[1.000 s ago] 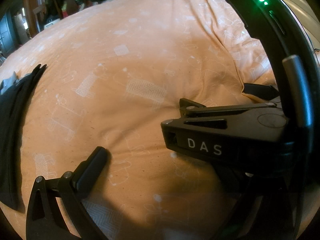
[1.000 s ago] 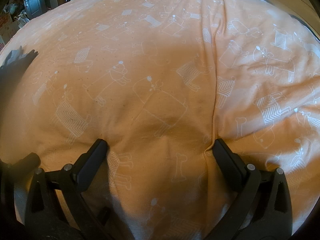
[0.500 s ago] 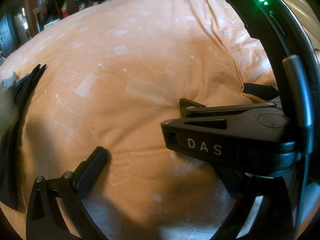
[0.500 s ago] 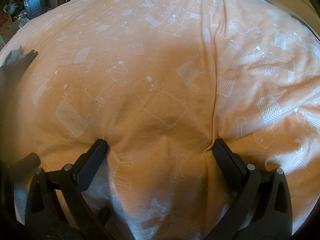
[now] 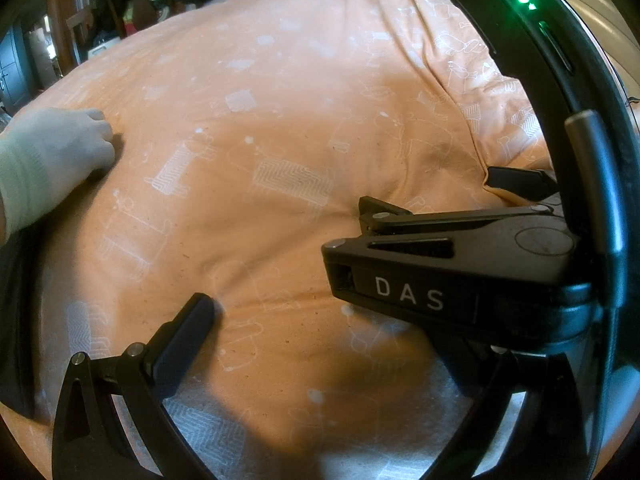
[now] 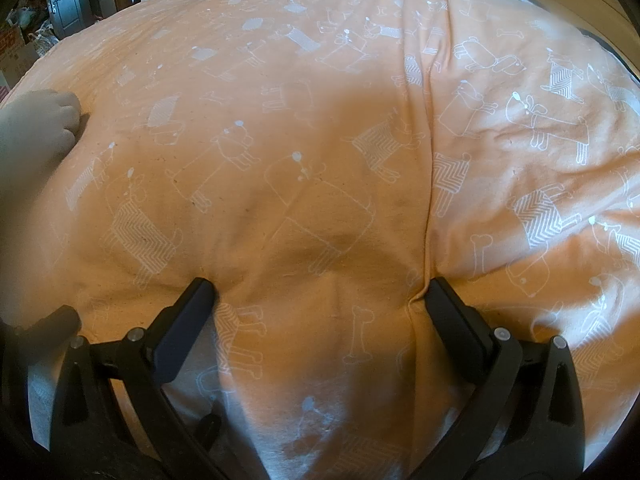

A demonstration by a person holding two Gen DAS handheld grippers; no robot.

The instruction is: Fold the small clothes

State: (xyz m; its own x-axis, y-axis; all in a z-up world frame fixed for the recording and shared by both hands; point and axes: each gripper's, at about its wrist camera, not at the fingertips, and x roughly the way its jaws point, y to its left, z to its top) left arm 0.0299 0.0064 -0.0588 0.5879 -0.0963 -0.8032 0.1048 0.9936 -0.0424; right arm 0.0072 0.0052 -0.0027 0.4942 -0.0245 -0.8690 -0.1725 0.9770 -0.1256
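Two grippers idle on the bed; no garment laid out yet.

Largest first: orange dog-print bed cover fills both views, bare where folding would be done. A gloved hand presses the cover at far left. Dark cloth, likely the small garment, lies at the left edge, mostly hidden. Right gripper rests with jaws wide, empty. Left gripper: one finger visible, the other hidden, opening uncertain. Judged step: fetch. Next move needs the cloth spread flat mid-bed.
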